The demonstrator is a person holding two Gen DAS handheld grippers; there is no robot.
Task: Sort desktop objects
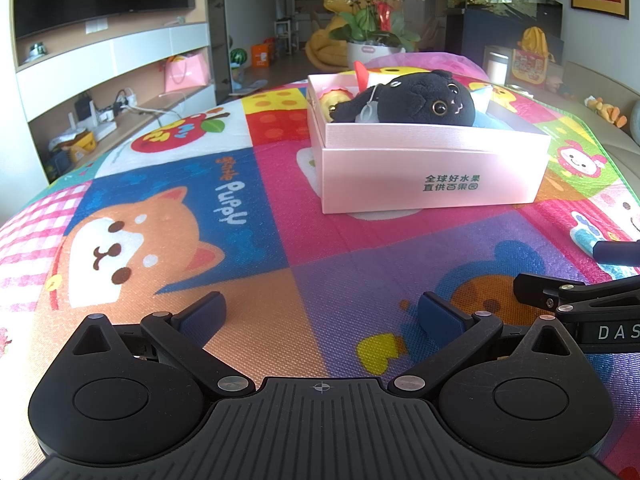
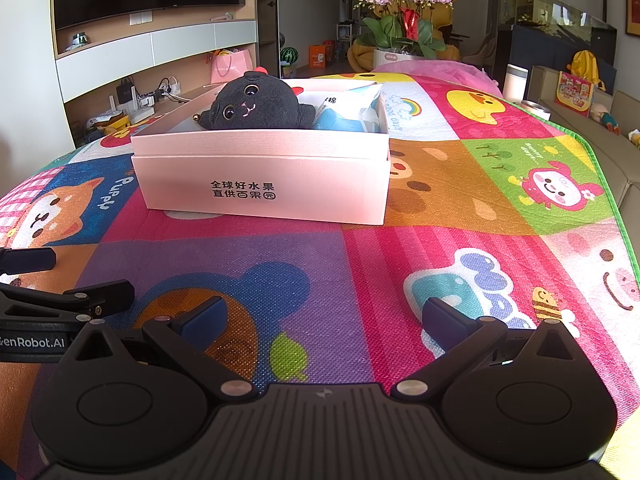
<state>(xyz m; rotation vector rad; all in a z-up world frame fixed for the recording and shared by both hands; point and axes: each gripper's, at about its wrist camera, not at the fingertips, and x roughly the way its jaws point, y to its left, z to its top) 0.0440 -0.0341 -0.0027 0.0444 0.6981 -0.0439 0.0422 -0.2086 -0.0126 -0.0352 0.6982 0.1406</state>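
Both tools idle, side by side near the front edge of the play mat (image 1: pixel 280 216). Left gripper (image 1: pixel 322 314): fingers spread wide, nothing between them. Right gripper (image 2: pixel 324 318): same, wide apart and empty.

Task items sit in one pink box (image 1: pixel 432 172), toward the mat's far edge, roughly centred. Count inside:
- 1 black plush cat (image 1: pixel 412 100), lying on its side on top, head above the rim
- 1 blue-white packet (image 2: pixel 348 114), at the box's right end, partly under the plush
- 1 yellow round item (image 1: pixel 334 98) at the left end, mostly hidden, can't identify
- 1 red-orange tip (image 1: pixel 360 72) behind the plush, can't tell what it is

No loose objects visible on the mat itself in either view, so my read is the sort is done or close to it.

If anything needs another move: the plush is soft and overhangs the rim. I'd grab the body mid-section from above, not the head, and lift straight up so the box wall doesn't get dragged. Brace the box with the other tool; it looks light and could slide on the mat.
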